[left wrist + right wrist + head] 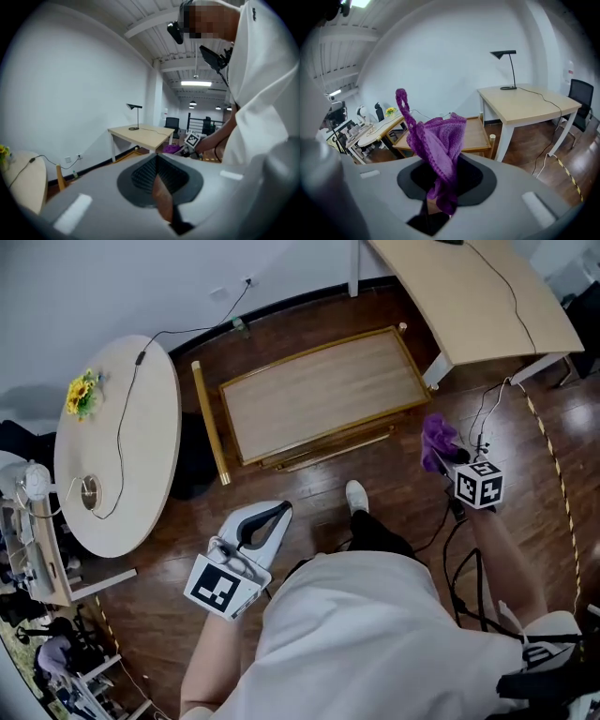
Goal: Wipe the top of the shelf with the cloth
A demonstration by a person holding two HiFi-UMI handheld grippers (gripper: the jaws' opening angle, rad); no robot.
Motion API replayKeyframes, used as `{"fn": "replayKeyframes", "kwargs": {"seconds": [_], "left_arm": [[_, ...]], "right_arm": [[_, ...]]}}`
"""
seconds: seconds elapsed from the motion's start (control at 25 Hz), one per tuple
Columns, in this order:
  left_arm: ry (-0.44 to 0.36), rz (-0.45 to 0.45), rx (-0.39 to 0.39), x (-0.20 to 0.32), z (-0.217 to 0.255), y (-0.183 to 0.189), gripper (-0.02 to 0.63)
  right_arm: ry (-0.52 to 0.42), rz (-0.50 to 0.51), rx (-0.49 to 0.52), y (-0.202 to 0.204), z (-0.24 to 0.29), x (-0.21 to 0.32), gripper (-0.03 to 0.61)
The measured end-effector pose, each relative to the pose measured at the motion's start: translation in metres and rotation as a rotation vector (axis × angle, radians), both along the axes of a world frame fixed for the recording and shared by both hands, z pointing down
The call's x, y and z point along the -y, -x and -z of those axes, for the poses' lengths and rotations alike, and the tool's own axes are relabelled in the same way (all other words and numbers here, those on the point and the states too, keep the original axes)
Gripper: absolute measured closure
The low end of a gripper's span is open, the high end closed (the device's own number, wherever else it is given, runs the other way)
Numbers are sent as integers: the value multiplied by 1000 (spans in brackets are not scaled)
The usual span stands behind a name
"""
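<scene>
A low wooden shelf (323, 395) with a pale rimmed top stands on the dark floor ahead of me; it also shows in the right gripper view as the shelf (476, 133) beyond the cloth. My right gripper (448, 457) is shut on a purple knitted cloth (437, 439), held in the air to the right of the shelf's near right corner. In the right gripper view the cloth (438, 143) sticks up from the closed jaws. My left gripper (267, 517) hangs near my left side, below the shelf, shut with nothing in it.
A round pale table (117, 442) with yellow flowers (82, 393) and a cable stands at the left. A rectangular desk (478, 296) with a black lamp (506, 56) is at the upper right. Cables (487, 409) lie on the floor by my right gripper.
</scene>
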State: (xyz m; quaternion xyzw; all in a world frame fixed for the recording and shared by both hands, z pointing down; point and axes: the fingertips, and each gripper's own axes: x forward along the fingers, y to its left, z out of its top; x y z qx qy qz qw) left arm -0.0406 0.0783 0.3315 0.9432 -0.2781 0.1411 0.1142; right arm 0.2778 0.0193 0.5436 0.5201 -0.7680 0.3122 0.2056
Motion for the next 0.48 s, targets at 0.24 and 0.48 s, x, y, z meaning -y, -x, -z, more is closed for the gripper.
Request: {"fn": "replayKeyframes", "kwargs": {"seconds": [0.24, 0.48], "left_arm": [[-37, -51, -126, -83, 21, 35, 595], [0, -66, -150, -155, 14, 69, 595]], "right_arm": [[-101, -40, 11, 61, 59, -107, 480], [-120, -55, 72, 115, 101, -209, 480]]}}
